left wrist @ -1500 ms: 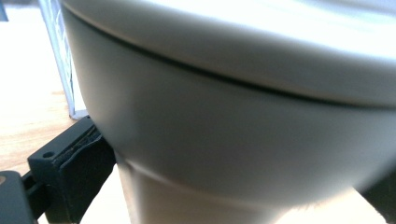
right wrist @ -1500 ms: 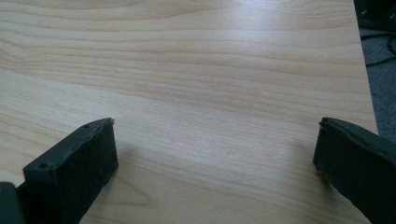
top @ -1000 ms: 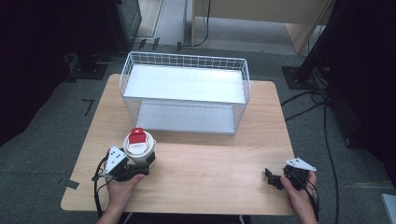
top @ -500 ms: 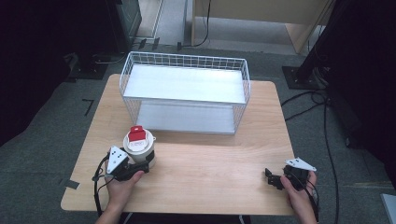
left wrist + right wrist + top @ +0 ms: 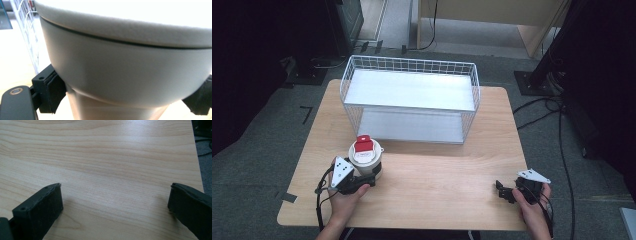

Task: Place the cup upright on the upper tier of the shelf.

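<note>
High view had the left gripper point(image 5: 362, 180) clamped on a white cup point(image 5: 366, 159) with a red-labelled lid, standing on the table point(image 5: 437, 175) just before the wire basket point(image 5: 409, 97). To lift it well, the squeeze should probably be kept level under the flared rim. Left gripper view showed both pads point(image 5: 51, 91) pressed beneath that rim. Right gripper point(image 5: 507, 191) lay idle, jaws spread wide over bare wood
</note>
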Demonstrator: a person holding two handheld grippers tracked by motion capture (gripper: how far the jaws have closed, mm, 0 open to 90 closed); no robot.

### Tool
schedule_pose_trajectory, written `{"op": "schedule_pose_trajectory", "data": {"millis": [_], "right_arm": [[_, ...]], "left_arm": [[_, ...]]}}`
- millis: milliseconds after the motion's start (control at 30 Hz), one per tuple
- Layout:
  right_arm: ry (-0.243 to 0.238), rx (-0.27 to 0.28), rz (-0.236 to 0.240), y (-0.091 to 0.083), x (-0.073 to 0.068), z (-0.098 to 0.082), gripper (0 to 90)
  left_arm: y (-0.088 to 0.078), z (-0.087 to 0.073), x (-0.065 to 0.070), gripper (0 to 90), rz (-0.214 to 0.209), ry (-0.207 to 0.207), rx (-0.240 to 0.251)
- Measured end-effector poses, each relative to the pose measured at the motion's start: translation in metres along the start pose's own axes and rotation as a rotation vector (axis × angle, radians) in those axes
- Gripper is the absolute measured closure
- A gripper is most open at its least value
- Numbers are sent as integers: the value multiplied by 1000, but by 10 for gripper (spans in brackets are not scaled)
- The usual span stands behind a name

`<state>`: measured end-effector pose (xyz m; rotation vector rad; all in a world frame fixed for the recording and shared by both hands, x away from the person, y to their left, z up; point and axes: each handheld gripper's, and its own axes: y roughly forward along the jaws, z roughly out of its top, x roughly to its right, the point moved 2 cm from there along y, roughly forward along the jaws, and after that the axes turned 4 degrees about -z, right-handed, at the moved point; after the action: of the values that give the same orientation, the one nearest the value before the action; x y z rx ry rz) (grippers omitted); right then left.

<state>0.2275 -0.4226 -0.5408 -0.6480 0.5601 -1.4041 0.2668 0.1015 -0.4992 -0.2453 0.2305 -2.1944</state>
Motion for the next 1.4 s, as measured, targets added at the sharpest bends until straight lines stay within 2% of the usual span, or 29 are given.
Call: {"op": "schedule_pose_trajectory", "data": {"millis": [233,367,500,633,867,900,1067,1100,1233,1400], "right_arm": [[0,0,0,0,0,0,0],[0,0,0,0,0,0,0],[0,0,0,0,0,0,0],[0,0,0,0,0,0,0],[0,0,0,0,0,0,0],[0,0,0,0,0,0,0],[2,1,1,0,0,0,0],[-1,1,1,0,0,0,0],[-1,0,1,0,0,0,0],[-1,0,1,0,0,0,0]], "left_arm": [[-5,12,8,98,-11,42,43],[-5,20,10,98,-9,46,64],[-2,31,14,98,-2,70,90],[2,42,18,98,-12,66,120],[10,64,23,98,-8,90,166],[12,72,24,98,-6,102,180],[13,87,27,98,-8,107,213],[13,94,29,98,-9,112,222],[15,103,31,99,-9,128,233],[16,121,30,99,-13,116,258]]}}
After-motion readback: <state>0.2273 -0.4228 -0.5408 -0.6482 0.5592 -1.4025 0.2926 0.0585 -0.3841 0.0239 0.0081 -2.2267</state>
